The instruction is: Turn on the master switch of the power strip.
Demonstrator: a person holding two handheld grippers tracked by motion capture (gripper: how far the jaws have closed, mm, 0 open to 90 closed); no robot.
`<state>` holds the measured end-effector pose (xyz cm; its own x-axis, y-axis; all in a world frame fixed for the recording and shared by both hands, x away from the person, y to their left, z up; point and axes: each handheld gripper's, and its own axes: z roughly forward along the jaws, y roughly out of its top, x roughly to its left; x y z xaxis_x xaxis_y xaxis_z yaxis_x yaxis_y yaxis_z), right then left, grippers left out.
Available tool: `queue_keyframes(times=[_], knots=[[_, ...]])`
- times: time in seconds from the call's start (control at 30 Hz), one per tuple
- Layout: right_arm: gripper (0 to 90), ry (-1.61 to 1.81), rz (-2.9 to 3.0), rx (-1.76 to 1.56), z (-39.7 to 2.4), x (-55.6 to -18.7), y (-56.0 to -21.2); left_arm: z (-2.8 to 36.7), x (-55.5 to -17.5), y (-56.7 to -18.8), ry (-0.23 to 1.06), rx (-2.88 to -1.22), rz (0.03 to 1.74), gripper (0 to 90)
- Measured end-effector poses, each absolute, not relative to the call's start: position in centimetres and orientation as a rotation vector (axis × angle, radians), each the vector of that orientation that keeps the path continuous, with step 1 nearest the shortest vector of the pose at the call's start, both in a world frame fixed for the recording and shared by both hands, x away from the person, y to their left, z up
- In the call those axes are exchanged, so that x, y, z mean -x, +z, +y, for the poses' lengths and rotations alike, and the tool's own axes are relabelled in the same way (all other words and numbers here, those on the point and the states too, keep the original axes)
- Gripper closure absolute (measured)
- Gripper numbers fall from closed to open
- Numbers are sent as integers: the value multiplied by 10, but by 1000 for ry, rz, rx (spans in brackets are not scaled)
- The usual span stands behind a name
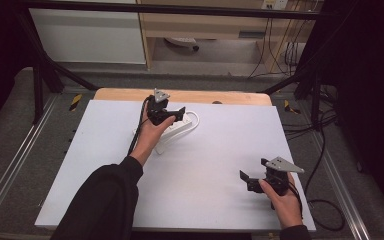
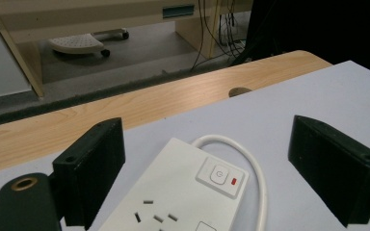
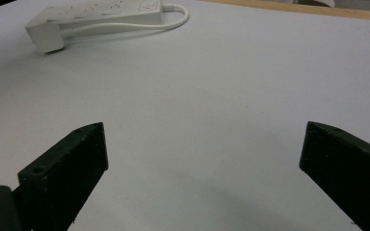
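Left hand-held gripper (image 2: 207, 168) hovers wide open over the power strip (image 2: 183, 192), holding nothing.

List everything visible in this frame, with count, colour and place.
power strip: one, white, far-left part of the mat, under the left gripper, not gripped
power strip cable: one, white, looped beside the strip's switch end
mat: one, pale grey, covering the table
table: one, light wood, far edge showing
left gripper: one, black, open, above the strip
right gripper: one, black, open, over bare mat, near right
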<state>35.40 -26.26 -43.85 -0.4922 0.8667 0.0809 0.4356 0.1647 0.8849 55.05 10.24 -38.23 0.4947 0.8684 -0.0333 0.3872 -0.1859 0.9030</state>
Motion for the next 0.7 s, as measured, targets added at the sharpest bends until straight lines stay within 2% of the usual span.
queue_keyframes(times=[0.37,0.7], knots=[[38,1276,2005,-1239,-263,-354,-439,97,-559,-391,630,-1799,1092,165],[39,1279,2003,-1240,-264,-354,-439,96,-561,-393,618,-1815,1090,290]])
